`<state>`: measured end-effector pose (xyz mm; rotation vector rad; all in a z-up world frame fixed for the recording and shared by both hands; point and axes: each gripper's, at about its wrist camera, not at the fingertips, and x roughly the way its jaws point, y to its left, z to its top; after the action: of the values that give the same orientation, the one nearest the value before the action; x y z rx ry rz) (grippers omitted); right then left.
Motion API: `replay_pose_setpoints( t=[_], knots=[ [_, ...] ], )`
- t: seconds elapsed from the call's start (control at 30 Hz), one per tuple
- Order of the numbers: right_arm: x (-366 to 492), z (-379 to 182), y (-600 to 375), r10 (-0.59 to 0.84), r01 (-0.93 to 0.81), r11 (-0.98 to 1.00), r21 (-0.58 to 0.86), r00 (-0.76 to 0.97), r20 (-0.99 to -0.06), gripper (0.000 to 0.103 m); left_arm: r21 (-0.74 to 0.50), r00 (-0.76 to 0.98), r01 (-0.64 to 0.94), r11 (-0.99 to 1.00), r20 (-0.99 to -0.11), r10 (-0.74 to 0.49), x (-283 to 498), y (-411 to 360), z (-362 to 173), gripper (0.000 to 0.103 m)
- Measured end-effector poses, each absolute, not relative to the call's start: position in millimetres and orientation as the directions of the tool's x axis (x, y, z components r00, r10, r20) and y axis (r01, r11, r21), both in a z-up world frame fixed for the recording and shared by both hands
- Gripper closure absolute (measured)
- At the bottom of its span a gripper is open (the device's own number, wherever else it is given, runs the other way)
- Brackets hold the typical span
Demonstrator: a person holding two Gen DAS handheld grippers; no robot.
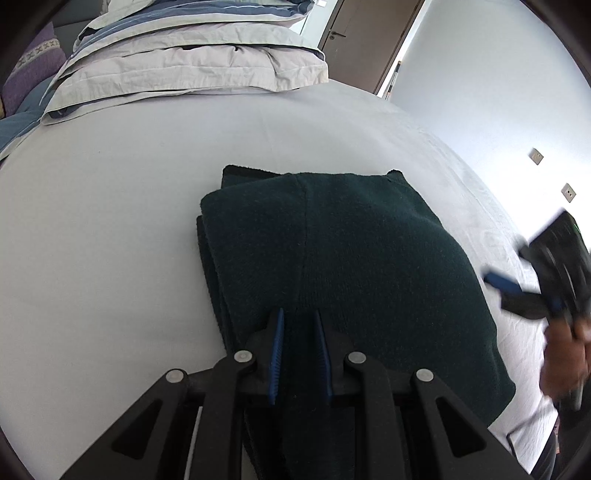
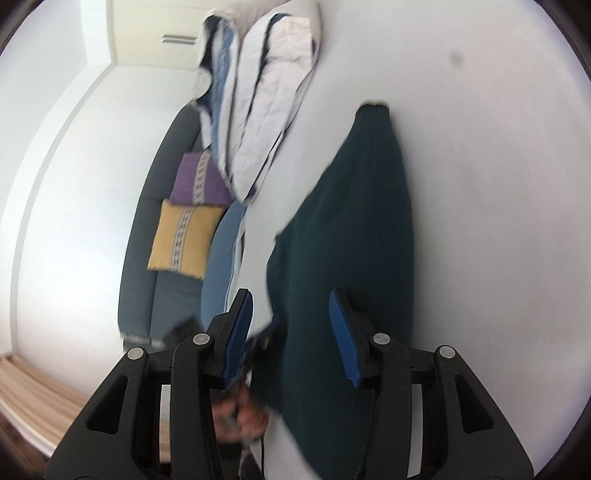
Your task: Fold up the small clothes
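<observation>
A dark green knitted garment (image 1: pixel 340 251) lies folded in layers on the white bed sheet (image 1: pixel 110 229). My left gripper (image 1: pixel 300 317) sits at its near edge, jaws narrowly parted with the cloth's edge between the blue pads; whether they pinch it I cannot tell. My right gripper (image 2: pixel 291 310) is open and empty, hovering above the garment (image 2: pixel 351 229). The right gripper also shows blurred at the right edge of the left wrist view (image 1: pixel 509 288), beside the garment. The left gripper and hand show in the right wrist view (image 2: pixel 255 354).
Folded striped bedding (image 1: pixel 192 55) is stacked at the far end of the bed. A dark headboard with a purple cushion (image 2: pixel 201 177) and a yellow cushion (image 2: pixel 183 240) stands beyond. A door (image 1: pixel 369 33) and a white wall are at the right.
</observation>
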<state>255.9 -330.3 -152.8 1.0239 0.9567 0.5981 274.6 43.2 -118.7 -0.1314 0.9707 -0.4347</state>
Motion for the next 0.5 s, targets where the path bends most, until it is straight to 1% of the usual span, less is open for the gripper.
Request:
replay_pose_setpoints(
  t=[0.1, 0.13, 0.2, 0.23, 0.3, 0.33, 0.37, 0.43, 0.47, 0.5],
  knots=[
    [225, -170, -298, 0.809, 0.004, 0.503, 0.864, 0.349, -0.473, 0.062, -0.321, 0.481, 0.294, 0.901, -0.765, -0.429, 273, 47, -120, 0.082],
    [217, -179, -289, 0.811, 0.003, 0.517, 0.856, 0.320, -0.490, 0.062, -0.335, 0.478, 0.291, 0.896, -0.761, -0.439, 273, 49, -121, 0.082],
    [202, -186, -286, 0.806, -0.011, 0.520, 0.854, 0.338, -0.486, 0.066, -0.367, 0.468, 0.287, 0.885, -0.752, -0.464, 275, 55, -124, 0.082],
    [198, -185, -290, 0.806, 0.010, 0.507, 0.862, 0.348, -0.478, 0.068, -0.382, 0.463, 0.284, 0.879, -0.748, -0.475, 276, 57, -124, 0.082],
    [194, -177, -293, 0.801, 0.032, 0.500, 0.865, 0.362, -0.477, 0.067, -0.389, 0.458, 0.282, 0.877, -0.748, -0.480, 277, 59, -123, 0.082],
    [190, -169, -293, 0.796, 0.009, 0.510, 0.860, 0.374, -0.476, 0.064, -0.388, 0.458, 0.283, 0.877, -0.749, -0.478, 278, 59, -123, 0.082],
    [185, -164, -287, 0.793, -0.019, 0.525, 0.851, 0.375, -0.480, 0.064, -0.387, 0.459, 0.283, 0.878, -0.749, -0.478, 278, 59, -123, 0.082],
    [177, -174, -279, 0.777, -0.006, 0.565, 0.825, 0.340, -0.529, 0.065, -0.400, 0.463, 0.284, 0.871, -0.739, -0.490, 278, 60, -124, 0.083],
    [173, -182, -276, 0.771, -0.009, 0.576, 0.817, 0.339, -0.539, 0.069, -0.418, 0.463, 0.281, 0.864, -0.729, -0.504, 277, 63, -125, 0.083],
    [168, -182, -277, 0.769, -0.022, 0.578, 0.816, 0.350, -0.535, 0.070, -0.444, 0.463, 0.275, 0.853, -0.716, -0.523, 277, 68, -126, 0.083]
  ],
)
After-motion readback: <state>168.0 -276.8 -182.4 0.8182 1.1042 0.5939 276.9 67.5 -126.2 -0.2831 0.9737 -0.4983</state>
